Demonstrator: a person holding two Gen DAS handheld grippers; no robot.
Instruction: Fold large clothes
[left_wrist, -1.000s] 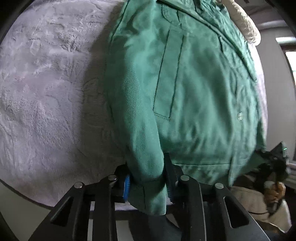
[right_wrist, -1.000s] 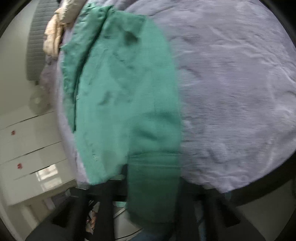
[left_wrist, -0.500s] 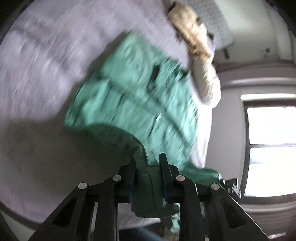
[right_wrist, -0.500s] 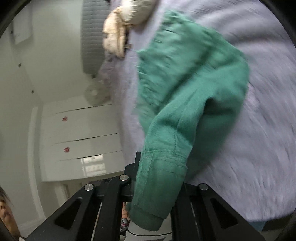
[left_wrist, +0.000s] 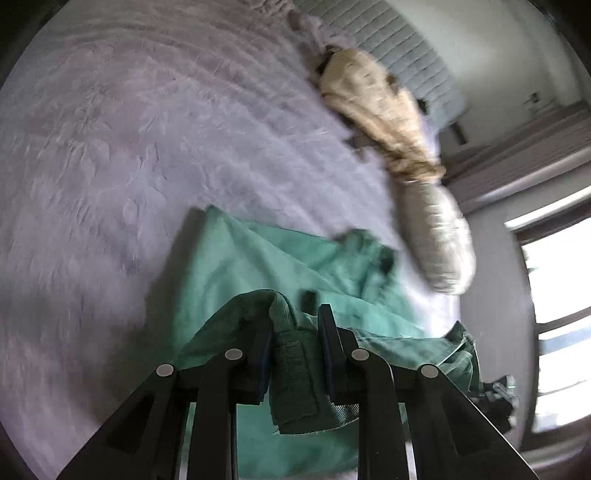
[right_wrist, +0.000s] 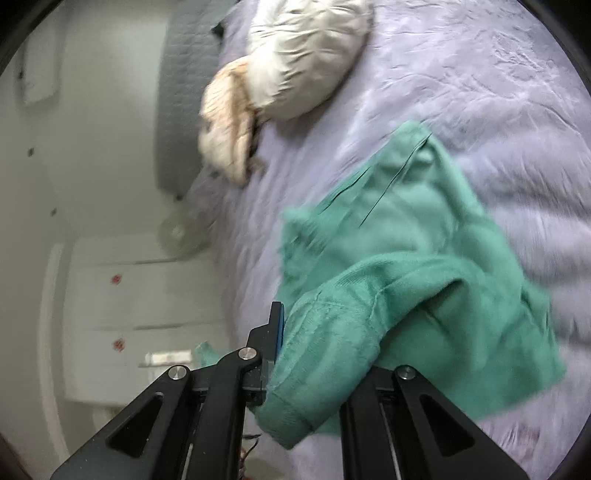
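Note:
A green jacket (left_wrist: 258, 266) lies partly lifted on the lilac plush bed cover (left_wrist: 110, 147). My left gripper (left_wrist: 295, 332) is shut on a dark green sleeve cuff (left_wrist: 295, 362) that hangs down between the fingers. In the right wrist view the jacket (right_wrist: 424, 240) drapes over my right gripper (right_wrist: 314, 332), which is shut on the other sleeve cuff (right_wrist: 321, 369); its right finger is hidden under the cloth. Both grippers hold the sleeves above the bed, with the jacket's body trailing on the cover.
A cream and white bundle of clothes (left_wrist: 399, 140) lies at the head of the bed, also in the right wrist view (right_wrist: 288, 74). A grey headboard (right_wrist: 184, 92) stands behind it. White drawers (right_wrist: 140, 314) stand beside the bed. A bright window (left_wrist: 554, 314) is at right.
Both grippers have lifted the sleeve cuffs up and carried them over the jacket. The jacket, flat a second ago, now bunches and folds beneath them. Both views are motion-blurred.

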